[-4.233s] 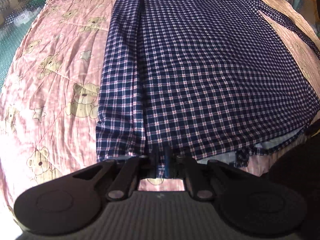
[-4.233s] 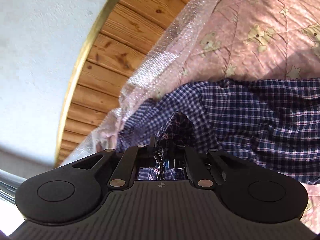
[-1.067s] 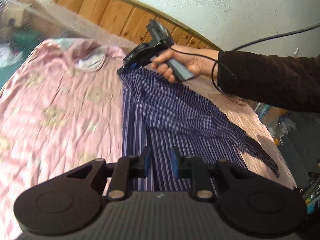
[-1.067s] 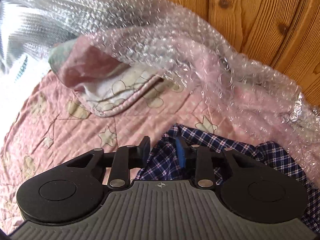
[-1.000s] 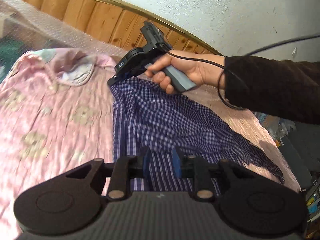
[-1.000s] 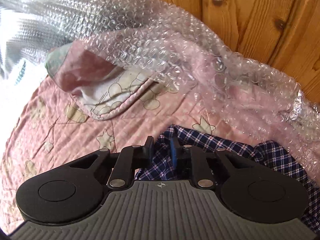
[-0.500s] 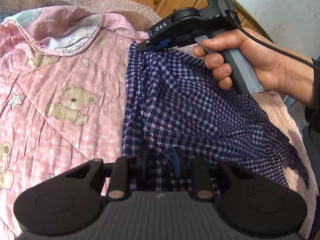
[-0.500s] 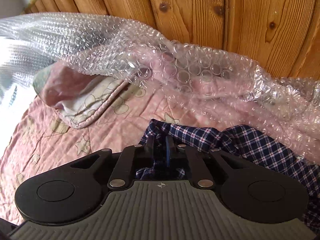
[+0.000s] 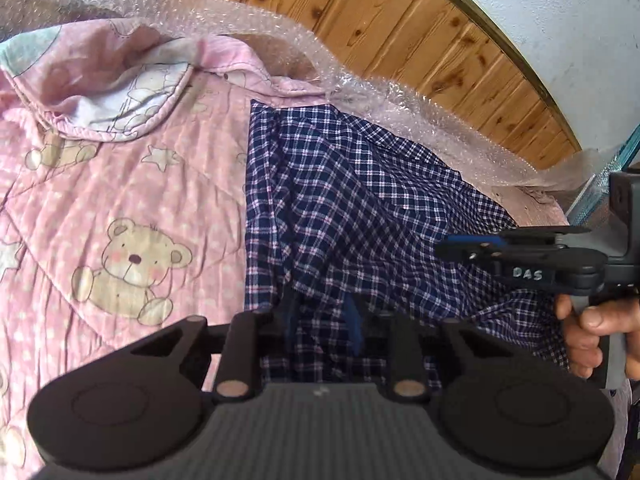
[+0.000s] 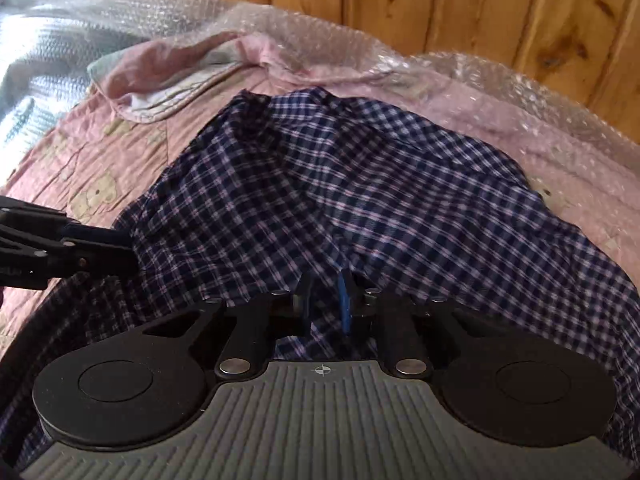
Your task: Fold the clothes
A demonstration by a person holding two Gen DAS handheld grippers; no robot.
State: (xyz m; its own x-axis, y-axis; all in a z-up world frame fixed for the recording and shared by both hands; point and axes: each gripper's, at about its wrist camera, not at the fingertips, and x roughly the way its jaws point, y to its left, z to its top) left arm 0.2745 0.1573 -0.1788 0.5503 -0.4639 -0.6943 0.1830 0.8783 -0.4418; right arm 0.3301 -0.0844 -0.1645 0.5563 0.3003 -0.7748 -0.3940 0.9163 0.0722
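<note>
Item: checked shirt (image 9: pixel 360 208), thin navy woven cotton with a pink-white grid, lying rumpled and partly doubled over on a pink quilt (image 9: pixel 120 184) printed with bears, near the bubble wrap (image 9: pixel 400 96) and wooden headboard (image 9: pixel 380 20). Step, as judged: mid-fold, panel being carried across. Left gripper (image 9: pixel 322 322): jaws part-open, just widening, cloth between them. Right gripper (image 10: pixel 325 300): jaws just narrowing on a fold; grip uncertain. Next: secure the edge, lay it flat.
</note>
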